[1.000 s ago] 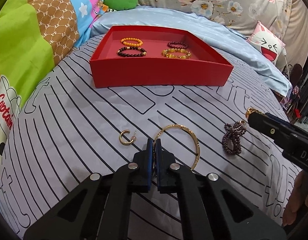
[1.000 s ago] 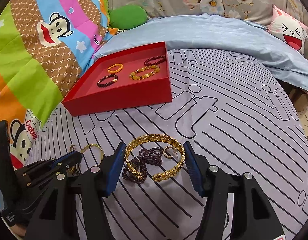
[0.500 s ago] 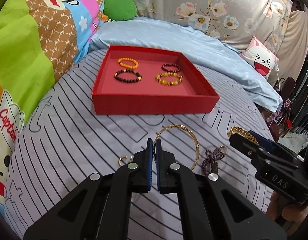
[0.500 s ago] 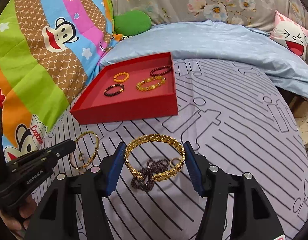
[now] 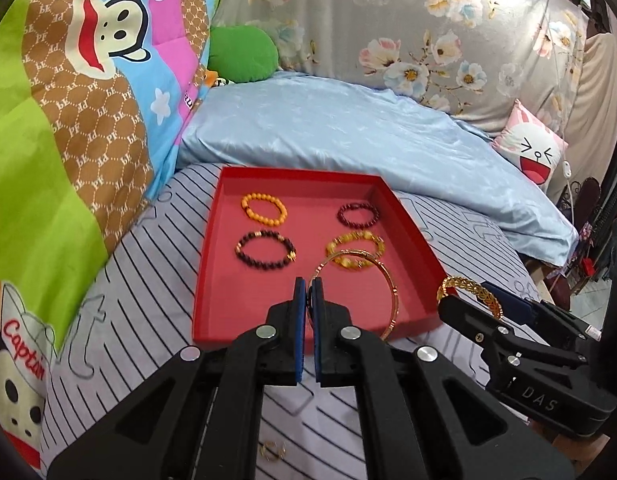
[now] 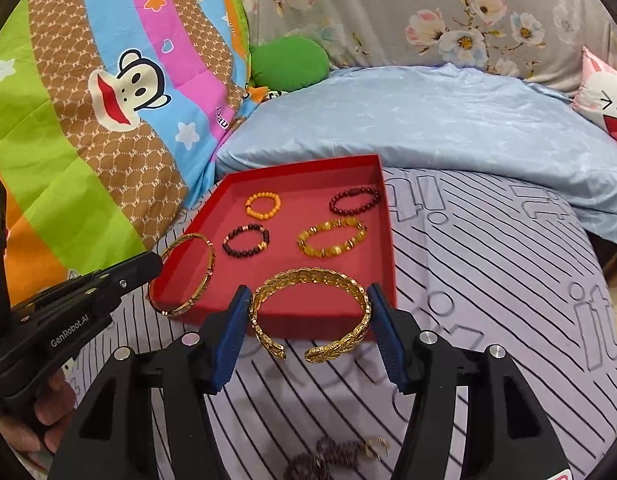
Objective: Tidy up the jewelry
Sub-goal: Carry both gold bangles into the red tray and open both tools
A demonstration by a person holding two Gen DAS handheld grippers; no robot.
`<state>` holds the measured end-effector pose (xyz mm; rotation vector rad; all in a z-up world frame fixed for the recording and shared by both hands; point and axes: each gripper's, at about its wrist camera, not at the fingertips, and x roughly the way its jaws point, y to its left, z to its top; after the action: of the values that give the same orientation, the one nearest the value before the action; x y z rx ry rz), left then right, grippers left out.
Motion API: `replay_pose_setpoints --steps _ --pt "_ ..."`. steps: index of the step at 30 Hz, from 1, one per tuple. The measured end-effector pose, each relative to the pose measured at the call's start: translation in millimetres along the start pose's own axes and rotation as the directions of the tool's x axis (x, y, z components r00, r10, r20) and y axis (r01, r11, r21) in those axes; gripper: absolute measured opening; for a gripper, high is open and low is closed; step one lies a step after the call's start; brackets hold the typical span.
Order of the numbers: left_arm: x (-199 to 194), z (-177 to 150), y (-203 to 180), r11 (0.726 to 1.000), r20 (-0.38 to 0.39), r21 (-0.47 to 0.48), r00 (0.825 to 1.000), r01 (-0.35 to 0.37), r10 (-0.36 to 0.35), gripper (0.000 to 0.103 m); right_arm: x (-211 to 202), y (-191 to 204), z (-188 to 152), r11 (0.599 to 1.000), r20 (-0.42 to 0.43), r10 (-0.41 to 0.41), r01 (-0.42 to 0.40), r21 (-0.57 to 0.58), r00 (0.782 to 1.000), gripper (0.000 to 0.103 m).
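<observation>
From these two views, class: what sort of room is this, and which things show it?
Most likely a bedroom, with the work done on a bed: a striped bedsheet as the surface, a pale blue pillow behind the red tray, and a cartoon quilt alongside.

My 2 wrist cameras look steeply down along my fingers, sharing the shallow red cardboard tray (image 5: 212, 280) (image 6: 388, 240) close at 12 o'clock.

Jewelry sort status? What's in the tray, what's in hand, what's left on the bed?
Done: four beaded bracelets in the red tray. In hand: left hand-held gripper holds a thin bangle; right hand-held gripper holds a woven cuff. Left: dark bead strand, small earring.
</observation>
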<state>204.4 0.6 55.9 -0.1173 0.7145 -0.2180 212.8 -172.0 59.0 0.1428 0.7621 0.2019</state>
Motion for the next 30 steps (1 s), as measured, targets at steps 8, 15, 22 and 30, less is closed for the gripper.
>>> replay_pose_setpoints --steps 8,15,22,30 --pt "38.8 15.6 18.2 0.999 -0.033 -0.028 0.998 -0.047 0.046 0.003 42.5 2.5 18.9 1.000 -0.023 -0.003 0.003 -0.001 1.000 0.057" --pt "63.6 12.7 27.1 0.997 -0.072 -0.019 0.995 -0.069 0.067 0.003 67.9 3.1 15.1 1.000 -0.060 -0.017 0.016 -0.014 0.998 0.057" --pt "77.4 8.2 32.3 0.997 -0.099 -0.025 0.993 -0.074 0.071 0.002 78.9 1.1 12.0 1.000 -0.081 -0.026 0.024 -0.015 0.996 0.057" --pt "78.3 7.3 36.8 0.997 -0.102 -0.042 0.993 -0.070 0.065 0.003 80.2 3.8 9.6 0.999 -0.075 -0.040 0.037 -0.035 0.996 0.060"
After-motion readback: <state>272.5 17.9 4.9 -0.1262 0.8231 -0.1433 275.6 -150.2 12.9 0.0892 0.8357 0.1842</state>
